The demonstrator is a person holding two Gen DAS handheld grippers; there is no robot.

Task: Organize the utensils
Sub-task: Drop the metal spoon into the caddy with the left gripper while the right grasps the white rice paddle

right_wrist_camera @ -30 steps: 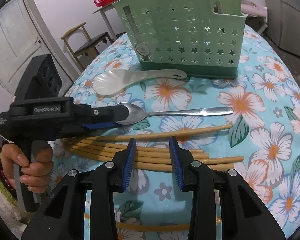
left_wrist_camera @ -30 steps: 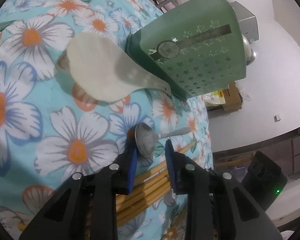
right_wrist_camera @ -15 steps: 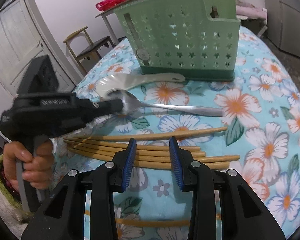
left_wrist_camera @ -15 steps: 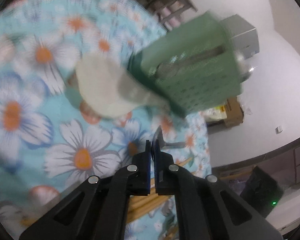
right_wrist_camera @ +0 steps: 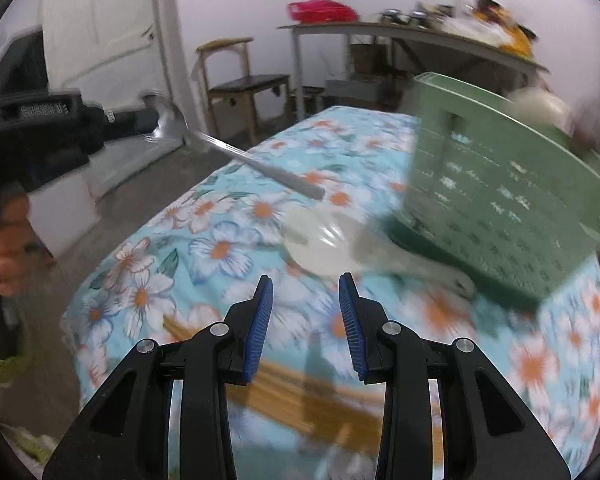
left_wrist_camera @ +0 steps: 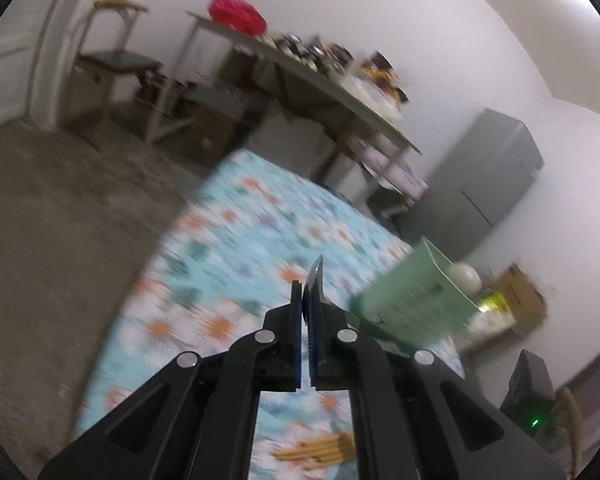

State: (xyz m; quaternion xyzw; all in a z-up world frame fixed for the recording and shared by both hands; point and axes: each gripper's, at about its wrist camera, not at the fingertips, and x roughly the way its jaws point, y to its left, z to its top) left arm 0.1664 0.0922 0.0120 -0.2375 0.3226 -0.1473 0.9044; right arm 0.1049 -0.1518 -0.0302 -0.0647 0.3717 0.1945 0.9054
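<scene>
The counter (right_wrist_camera: 228,240), under a flowered cloth, carries everything; take the green caddy (right_wrist_camera: 500,208) at its far right as the landmark. The caddy is perforated with stars and stands upright, though motion blur smears its walls and hides its compartments. Just in front of the caddy, its handle running under the caddy's base edge, lies the white rice paddle (right_wrist_camera: 332,244). Nearer than the caddy, close to the right gripper (right_wrist_camera: 306,330), lie the chopsticks (right_wrist_camera: 300,396), badly blurred. The left gripper (left_wrist_camera: 305,320) is lifted well left of the caddy and above the counter, its jaws closed on the bowl of the spoon (right_wrist_camera: 236,152); the right gripper's jaws stand apart and hold nothing. The spoon's long axis runs from the left jaws down and rightward, handle end pointing at the caddy but short of it, so the left hand is the nearer one; my guess is the handle must swing upright over the caddy's rim. In the left view the spoon shows only as a thin edge between the pads
</scene>
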